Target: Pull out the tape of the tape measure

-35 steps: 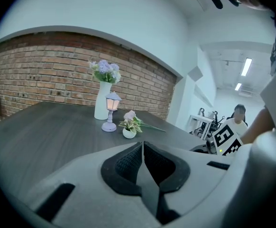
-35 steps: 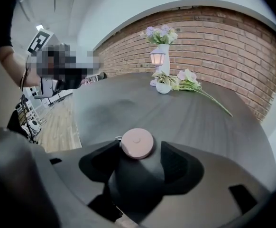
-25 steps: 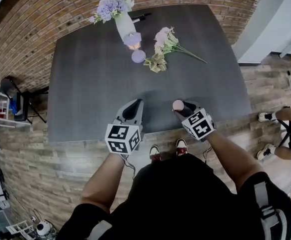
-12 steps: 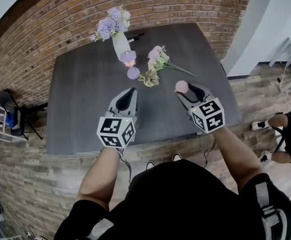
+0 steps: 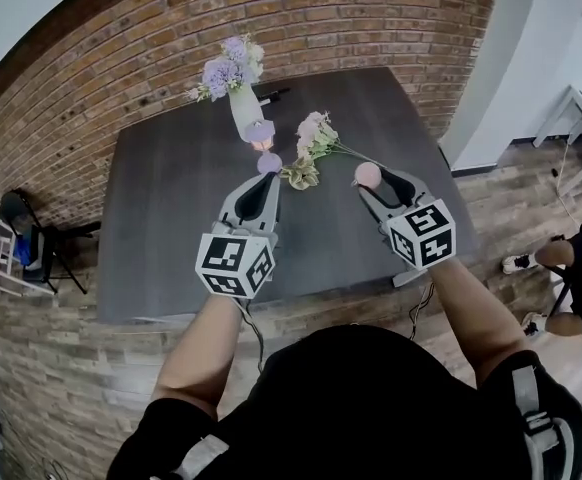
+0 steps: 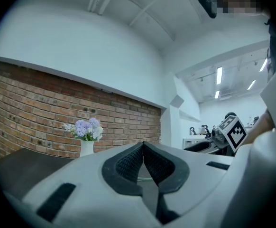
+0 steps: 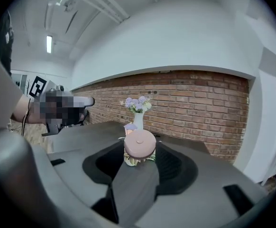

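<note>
The tape measure (image 5: 366, 174) is a small round pink case with no tape showing outside it. My right gripper (image 5: 370, 179) is shut on it, and both are held up in the air over the dark table (image 5: 171, 218). In the right gripper view the pink case (image 7: 139, 144) sits upright between the two black pads at the jaw tips of that gripper (image 7: 139, 149). My left gripper (image 5: 262, 181) hangs level to its left, about a hand's width away. Its jaws (image 6: 143, 144) meet at the tips and I see nothing between them.
A white vase of purple flowers (image 5: 243, 108) stands at the table's far edge by the brick wall, with a small lilac ornament (image 5: 261, 133) and a lilac ball (image 5: 268, 163) before it. A loose bunch of flowers (image 5: 311, 143) lies mid-table. A chair (image 5: 31, 233) stands left; a seated person (image 5: 581, 268) is at the right.
Both grippers have risen from near the table's front edge and now stand higher over its middle. The right one still holds the pink case; the left stays shut.
</note>
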The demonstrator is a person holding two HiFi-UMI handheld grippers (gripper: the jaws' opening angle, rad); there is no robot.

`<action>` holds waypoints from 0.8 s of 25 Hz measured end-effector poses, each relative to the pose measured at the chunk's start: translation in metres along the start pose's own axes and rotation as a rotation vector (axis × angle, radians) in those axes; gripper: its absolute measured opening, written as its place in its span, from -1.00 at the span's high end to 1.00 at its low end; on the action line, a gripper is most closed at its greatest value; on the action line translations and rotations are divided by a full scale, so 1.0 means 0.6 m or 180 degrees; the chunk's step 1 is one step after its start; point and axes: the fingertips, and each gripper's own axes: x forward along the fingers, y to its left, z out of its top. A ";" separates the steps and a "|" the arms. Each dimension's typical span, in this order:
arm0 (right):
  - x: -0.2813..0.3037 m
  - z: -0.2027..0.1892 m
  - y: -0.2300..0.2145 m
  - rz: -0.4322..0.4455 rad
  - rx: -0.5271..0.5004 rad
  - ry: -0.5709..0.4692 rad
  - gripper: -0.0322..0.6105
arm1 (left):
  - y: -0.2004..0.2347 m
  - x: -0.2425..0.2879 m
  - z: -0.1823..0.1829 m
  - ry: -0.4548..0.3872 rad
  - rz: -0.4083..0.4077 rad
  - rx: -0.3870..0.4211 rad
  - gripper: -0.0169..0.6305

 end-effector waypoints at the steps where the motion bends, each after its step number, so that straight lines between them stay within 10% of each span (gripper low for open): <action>1: -0.002 0.005 0.000 -0.0001 0.0009 -0.0024 0.26 | 0.000 0.000 0.003 -0.0006 -0.0002 -0.0026 0.91; 7: -0.010 0.040 0.008 0.0037 0.0055 -0.0146 0.26 | -0.008 0.003 0.015 0.0006 -0.0045 0.0033 0.91; 20: -0.021 0.096 0.059 0.0223 0.0190 -0.0306 0.26 | -0.153 0.047 -0.002 0.0180 -0.0643 0.1033 0.67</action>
